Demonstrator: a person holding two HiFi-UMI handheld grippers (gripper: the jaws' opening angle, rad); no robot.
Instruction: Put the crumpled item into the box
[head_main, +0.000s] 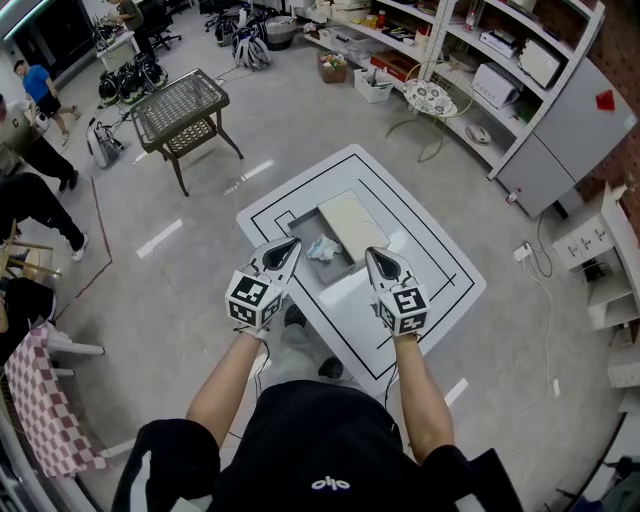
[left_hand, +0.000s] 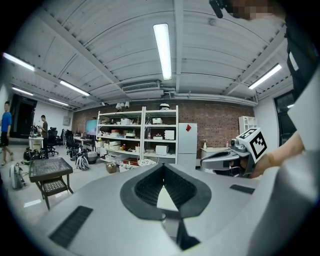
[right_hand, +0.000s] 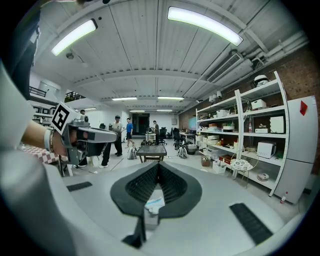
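Note:
A grey open box (head_main: 303, 232) sits on the white table (head_main: 440, 290) marked with black lines, its cream lid (head_main: 352, 226) lying open to the right. A pale crumpled item (head_main: 323, 249) lies inside the box. My left gripper (head_main: 284, 249) hovers at the box's near left corner, jaws shut and empty. My right gripper (head_main: 378, 262) hangs just right of the box, also shut and empty. In the right gripper view the crumpled item (right_hand: 154, 203) shows below the closed jaws (right_hand: 159, 164). The left gripper view shows its jaws (left_hand: 163, 167) meeting, with the cream lid (left_hand: 165, 200) beneath.
A dark wire-top side table (head_main: 183, 106) stands on the floor at far left. Shelving (head_main: 500, 50) and a round white chair (head_main: 431, 98) are at the far right. People (head_main: 30, 150) stand at the left edge, near a checkered cloth (head_main: 42, 400).

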